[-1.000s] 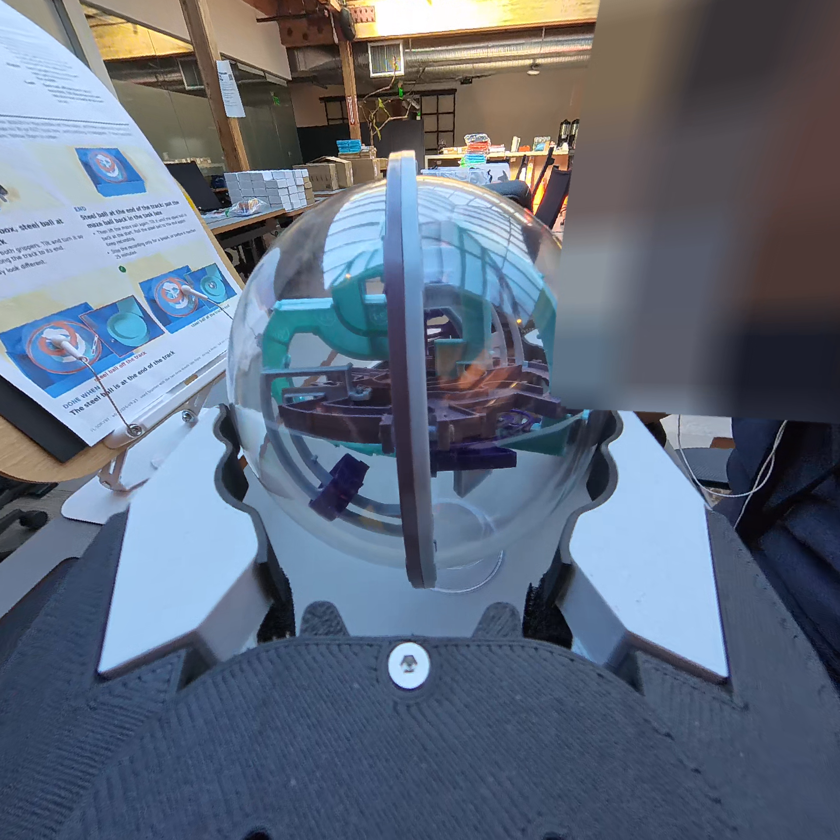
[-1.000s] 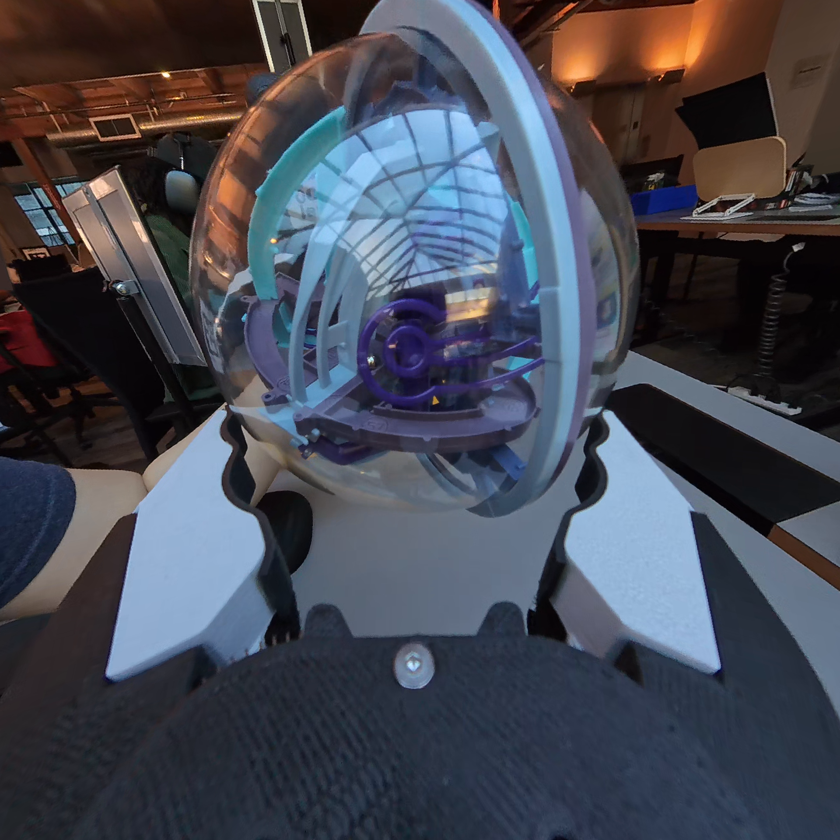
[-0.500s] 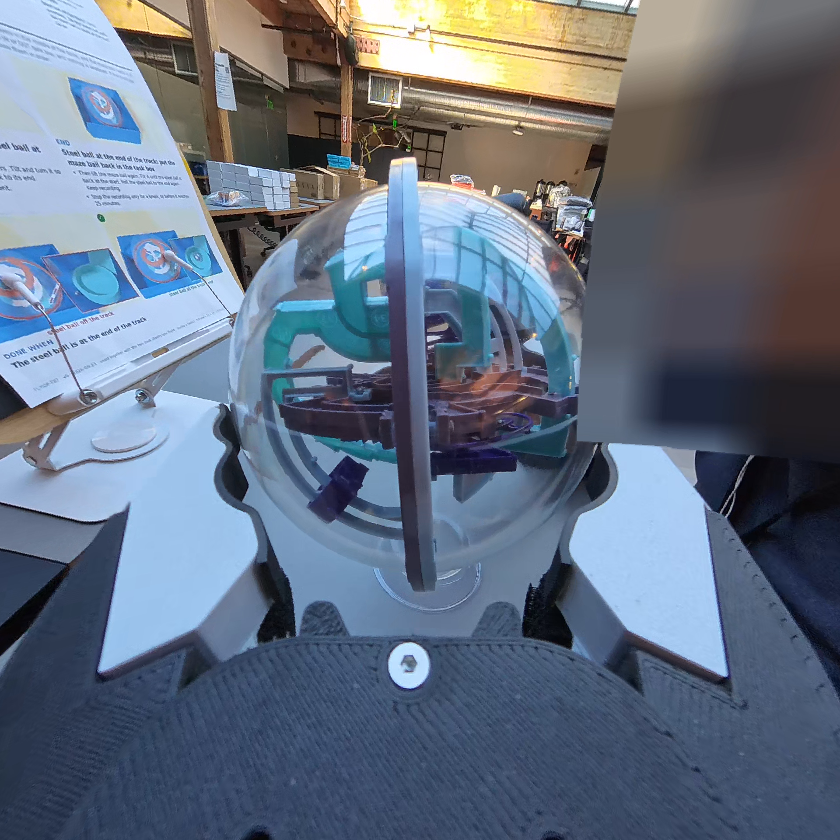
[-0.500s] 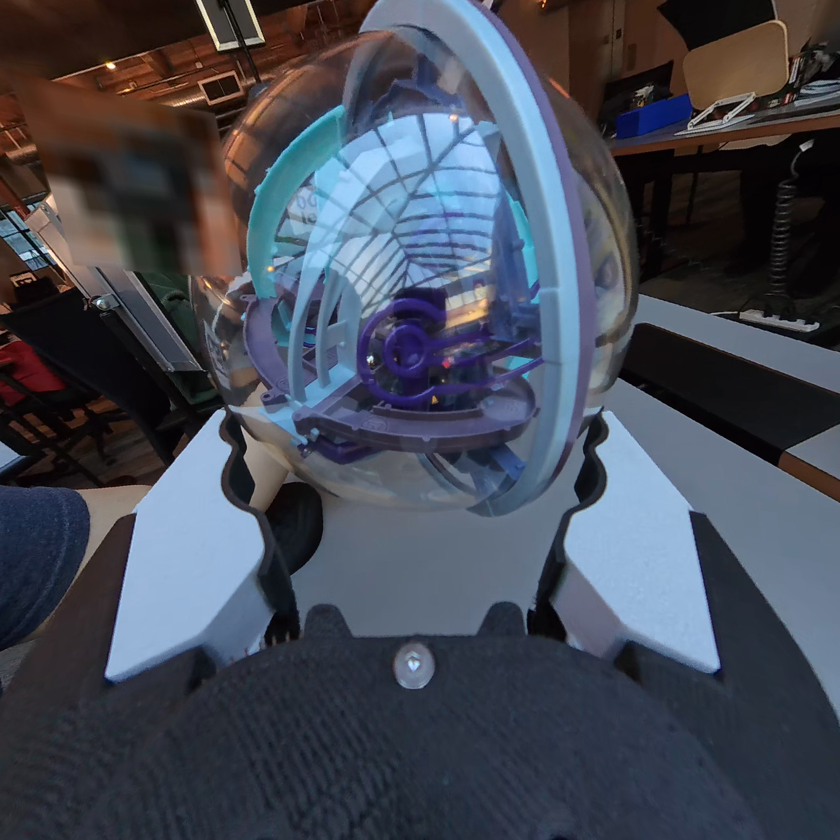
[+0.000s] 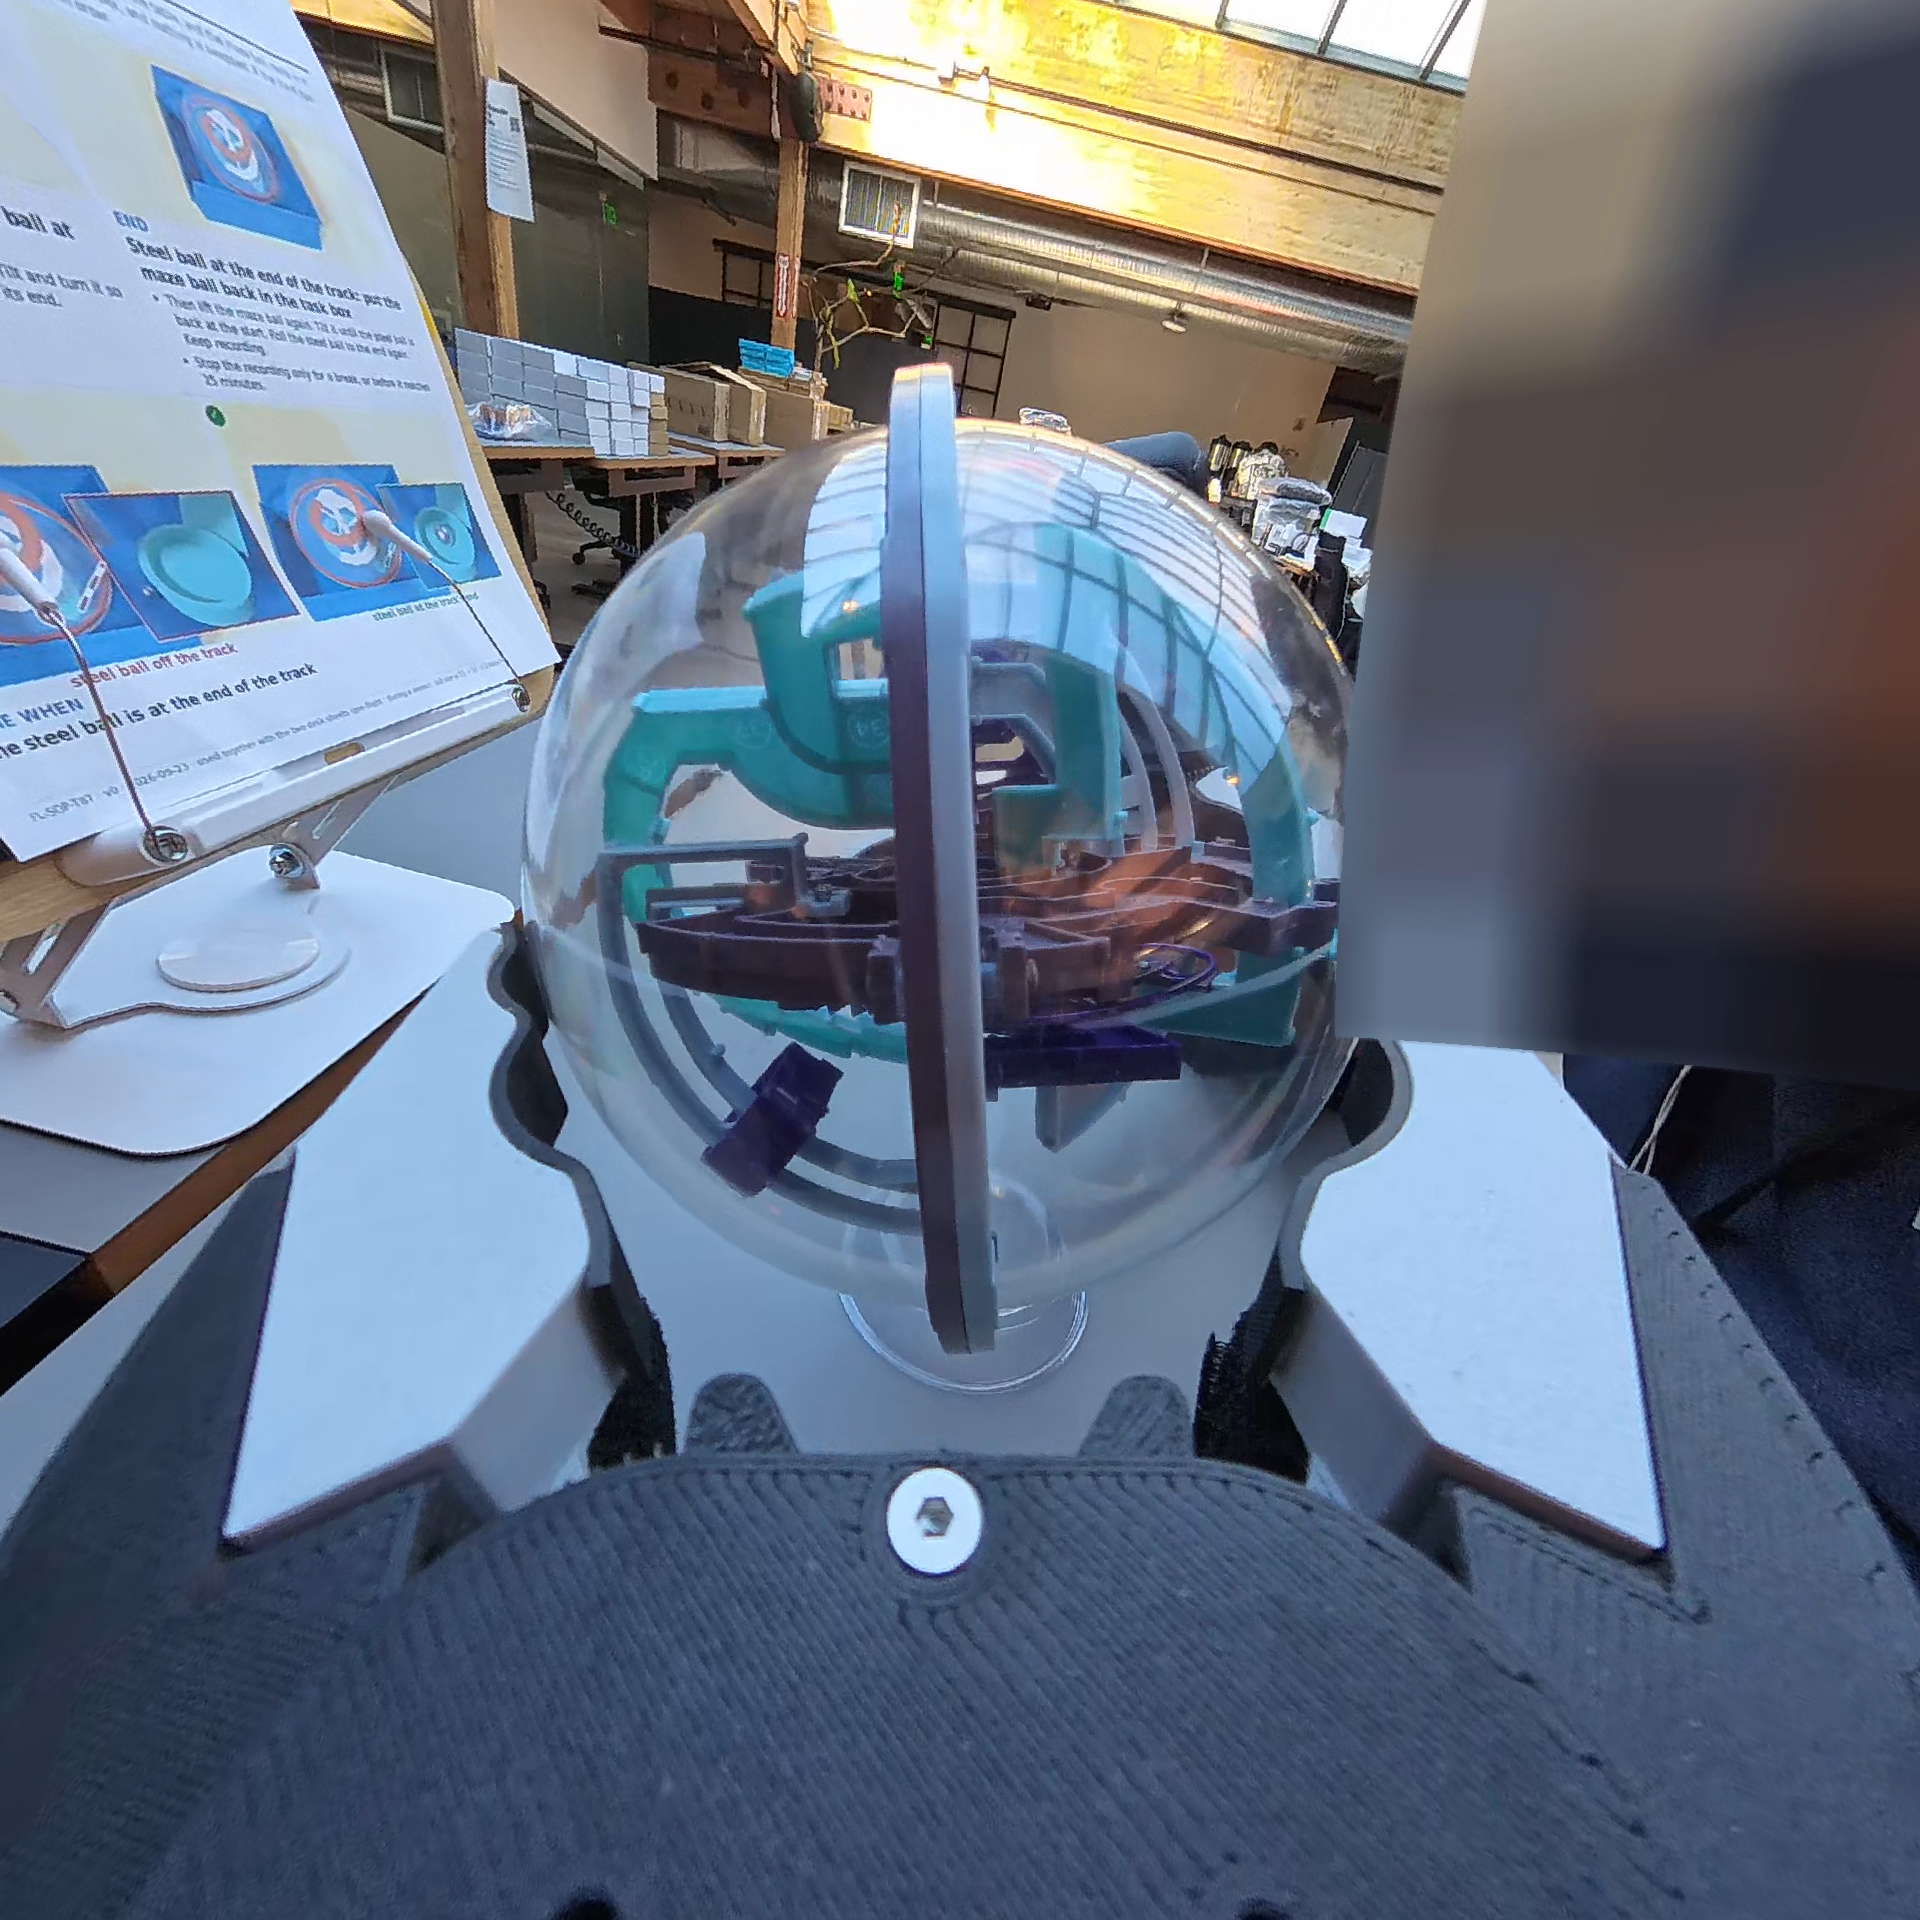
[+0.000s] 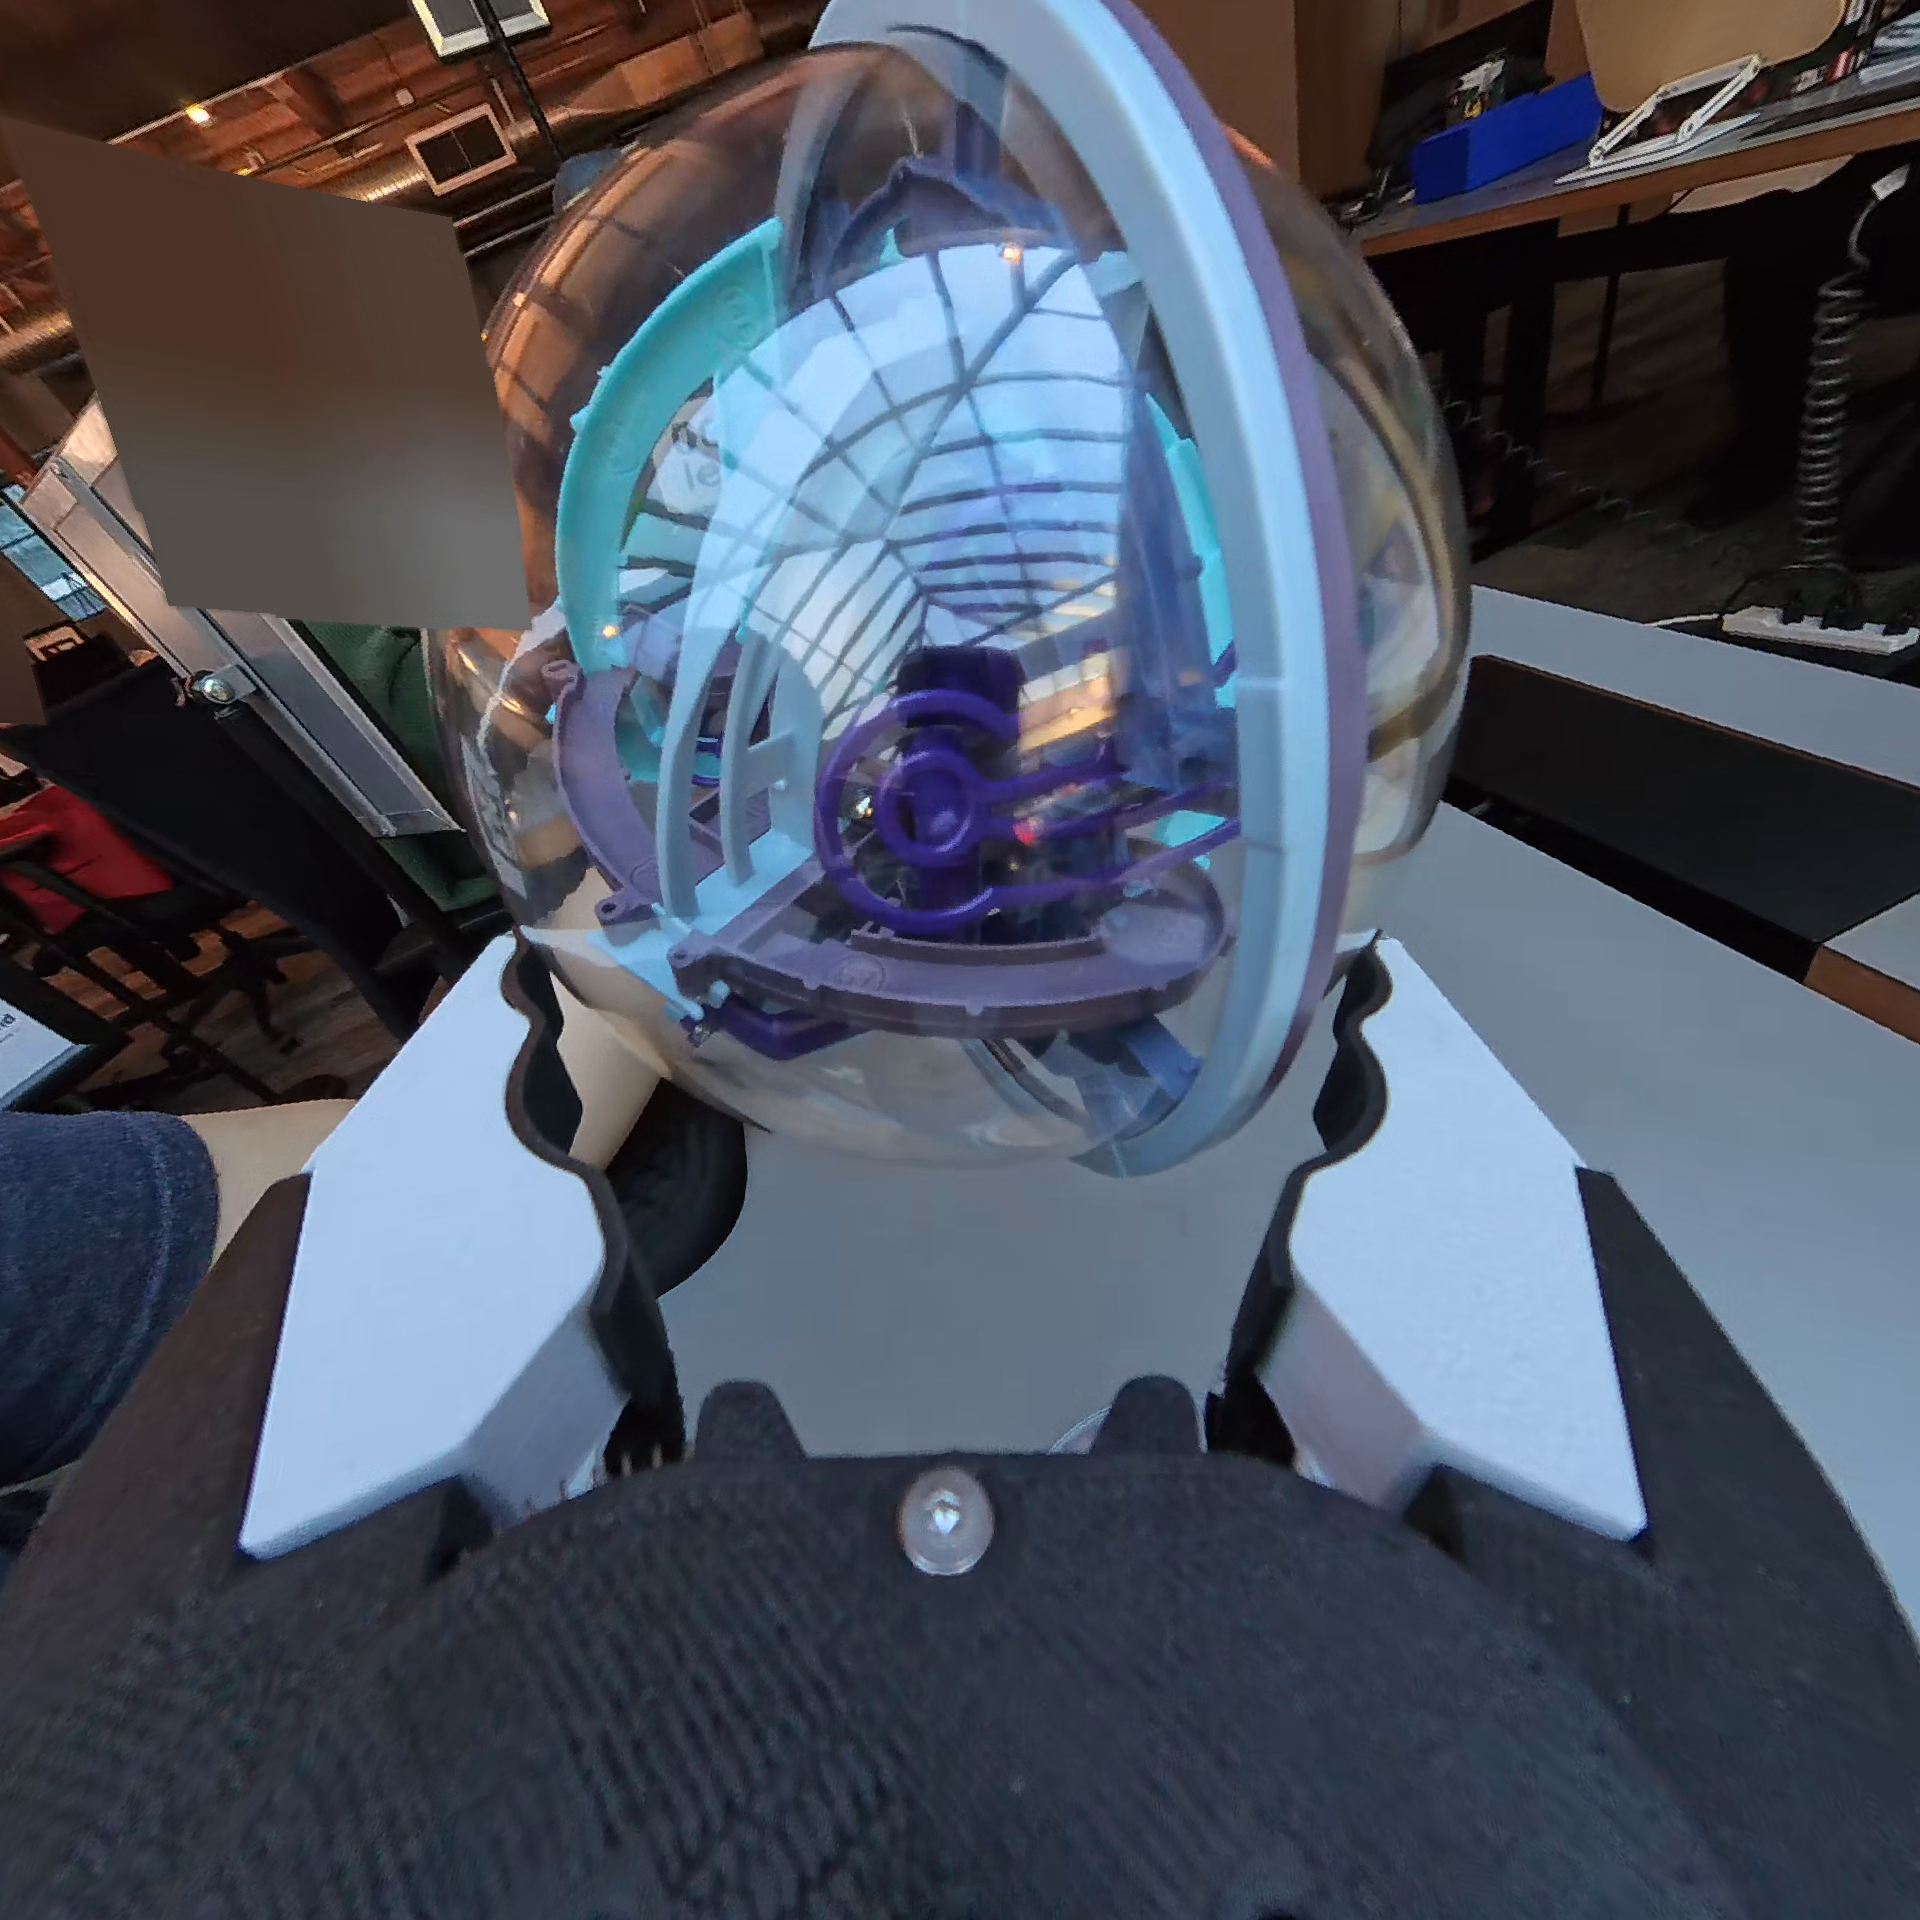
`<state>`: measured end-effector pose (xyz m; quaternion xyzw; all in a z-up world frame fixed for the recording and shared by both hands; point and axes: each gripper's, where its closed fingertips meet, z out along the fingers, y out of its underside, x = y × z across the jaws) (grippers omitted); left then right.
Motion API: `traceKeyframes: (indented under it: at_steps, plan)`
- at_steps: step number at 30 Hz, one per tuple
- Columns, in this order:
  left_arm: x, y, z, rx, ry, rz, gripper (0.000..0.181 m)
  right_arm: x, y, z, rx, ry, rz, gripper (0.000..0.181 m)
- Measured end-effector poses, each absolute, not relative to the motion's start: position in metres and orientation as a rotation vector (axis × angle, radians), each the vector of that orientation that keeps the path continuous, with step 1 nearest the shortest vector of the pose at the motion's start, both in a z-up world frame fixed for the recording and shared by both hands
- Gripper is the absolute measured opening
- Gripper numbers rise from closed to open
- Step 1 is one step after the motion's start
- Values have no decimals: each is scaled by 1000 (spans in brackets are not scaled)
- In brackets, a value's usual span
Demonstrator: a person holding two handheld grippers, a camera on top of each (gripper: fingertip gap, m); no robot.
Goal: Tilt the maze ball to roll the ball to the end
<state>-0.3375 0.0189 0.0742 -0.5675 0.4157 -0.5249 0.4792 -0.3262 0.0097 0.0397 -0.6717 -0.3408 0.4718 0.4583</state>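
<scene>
We hold a clear maze ball [image 5: 935, 862] between two grippers, above a grey table [image 5: 416, 1091]. The left gripper [image 5: 945, 1049] has its jaws clamped on the ball's sides, and the grey seam ring [image 5: 920, 727] stands upright, edge-on to us. The right gripper [image 6: 940, 1039] has its jaws pressed on the ball too, with the ring tilted to the right. Inside we see teal, grey and purple tracks. A small steel ball [image 6: 860, 805] sits by the purple spiral [image 6: 935, 810]. A clear stand [image 5: 966, 1340] rests on the table below. An instruction sheet [image 5: 208, 416] stands on an easel to the left.
</scene>
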Motion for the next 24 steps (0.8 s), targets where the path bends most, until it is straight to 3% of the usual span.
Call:
traceKeyframes:
  at_steps: [17,24]
  plan:
    - [-314,23,71,-1174,922,-1473,152,-297,20,61,-1644,-862,899,145]
    - [-321,23,86,-1175,920,-1365,151,-304,17,56,-1625,-889,1000,145]
